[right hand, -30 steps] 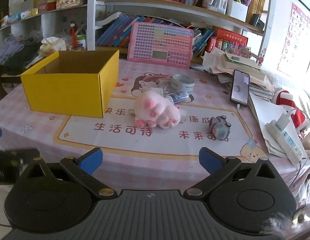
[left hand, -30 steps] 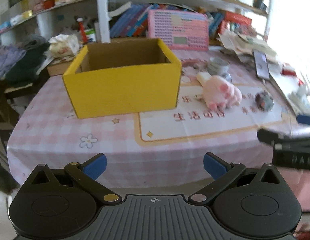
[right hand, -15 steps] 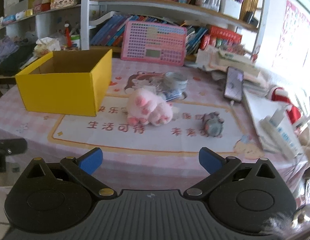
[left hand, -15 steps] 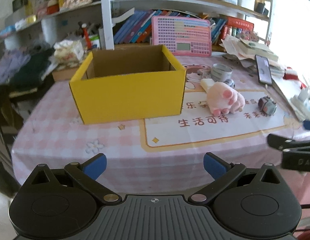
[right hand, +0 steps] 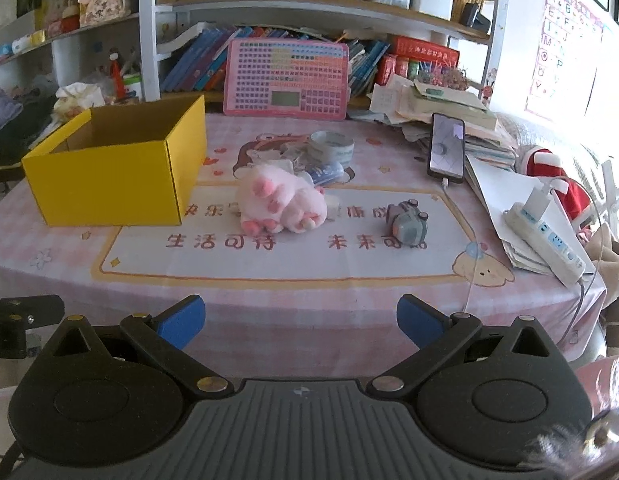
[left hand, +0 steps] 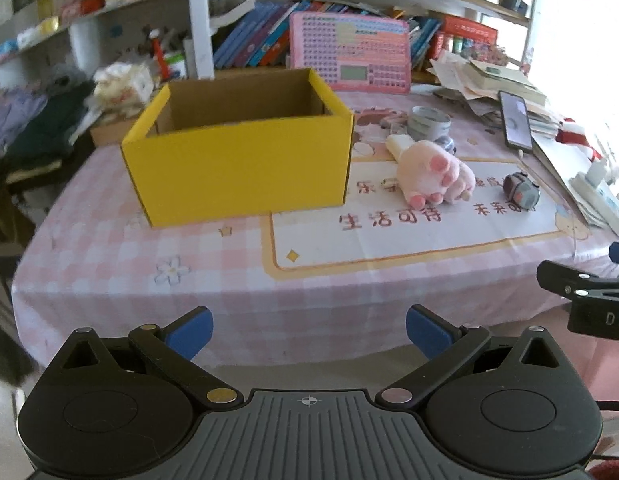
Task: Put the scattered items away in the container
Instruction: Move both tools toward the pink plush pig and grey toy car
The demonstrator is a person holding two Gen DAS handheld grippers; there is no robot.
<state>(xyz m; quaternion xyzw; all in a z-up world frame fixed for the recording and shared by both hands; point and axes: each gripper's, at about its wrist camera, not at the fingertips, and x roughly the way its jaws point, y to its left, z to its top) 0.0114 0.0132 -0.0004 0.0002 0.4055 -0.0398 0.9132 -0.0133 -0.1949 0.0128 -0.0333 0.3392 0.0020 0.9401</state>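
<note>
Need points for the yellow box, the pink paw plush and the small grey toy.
yellow cardboard box (right hand: 109, 184), right wrist view, on its front wall.
pink paw plush (right hand: 283, 200), right wrist view, on the middle of the paw.
small grey toy (right hand: 407, 224), right wrist view, on its body.

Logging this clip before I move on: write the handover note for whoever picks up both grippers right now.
Left gripper: jaws open, holding nothing, short of the table edge.
Right gripper: the same.
Yellow cardboard box stands open at the table's left; what shows of its inside holds nothing.
On the mat to its right: pink plush paw, small grey toy, tape roll behind the paw.
Done: nothing boxed.
Left: all items; the paw lies nearest the box.
</note>
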